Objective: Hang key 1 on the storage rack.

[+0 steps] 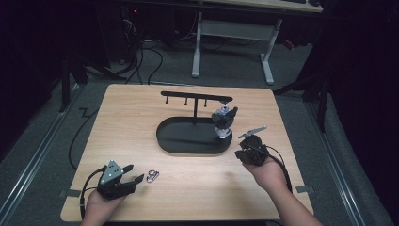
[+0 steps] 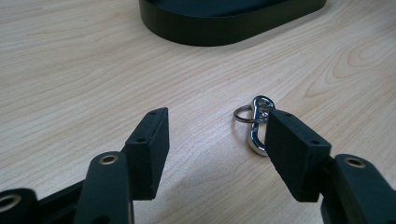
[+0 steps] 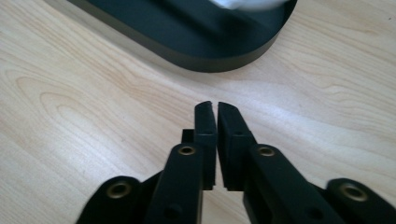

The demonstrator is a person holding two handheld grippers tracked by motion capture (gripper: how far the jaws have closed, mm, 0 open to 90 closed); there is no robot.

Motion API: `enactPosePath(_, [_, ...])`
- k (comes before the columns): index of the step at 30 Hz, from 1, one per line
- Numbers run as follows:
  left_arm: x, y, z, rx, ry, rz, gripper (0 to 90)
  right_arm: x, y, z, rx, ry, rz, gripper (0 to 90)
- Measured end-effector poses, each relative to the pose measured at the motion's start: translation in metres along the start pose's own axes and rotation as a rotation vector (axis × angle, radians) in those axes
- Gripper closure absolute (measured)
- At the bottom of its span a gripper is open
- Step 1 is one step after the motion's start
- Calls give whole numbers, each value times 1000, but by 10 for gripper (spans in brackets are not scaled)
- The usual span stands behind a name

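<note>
A silver carabiner clip with a key ring (image 1: 152,176) (image 2: 256,123) lies flat on the wooden table, near its front left. My left gripper (image 1: 134,173) (image 2: 217,126) rests low just left of it, jaws open; the clip lies past the right fingertip, not between the pads. On the right, my right gripper (image 1: 241,153) (image 3: 215,107) is shut with nothing between its pads, pointing at the near right corner of a black oval tray (image 1: 188,149) (image 3: 201,51). A dark grey keychain charm (image 1: 225,120) hangs from the right end of the stand's rail (image 1: 195,98).
The tray's post carries a black rail with small hooks along it. The tray's near wall (image 2: 224,23) stands ahead of the left gripper. A white-legged desk (image 1: 235,33) and cables stand on the floor beyond the table.
</note>
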State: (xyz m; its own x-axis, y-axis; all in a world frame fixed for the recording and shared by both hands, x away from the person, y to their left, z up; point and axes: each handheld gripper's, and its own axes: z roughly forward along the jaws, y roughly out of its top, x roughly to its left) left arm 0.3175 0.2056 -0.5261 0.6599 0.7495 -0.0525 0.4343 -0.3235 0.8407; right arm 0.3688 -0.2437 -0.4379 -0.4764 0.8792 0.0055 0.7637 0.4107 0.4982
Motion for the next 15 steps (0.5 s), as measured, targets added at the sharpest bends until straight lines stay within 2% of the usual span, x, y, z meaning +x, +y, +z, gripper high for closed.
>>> enactPosePath(5, [0,0,0,4,1,2,421,5,-18,4,-27,6,4,900])
enactPosePath(11, [0,0,0,1,4,-2,434,12,-37,9,-72,9,-15,900])
enactPosePath(12, [0,0,0,3,5,-2,443,17,-46,11,-99,9,-18,900])
enactPosePath(15, [0,1,1,5,10,-1,453,20,-53,12,-134,19,-12,900])
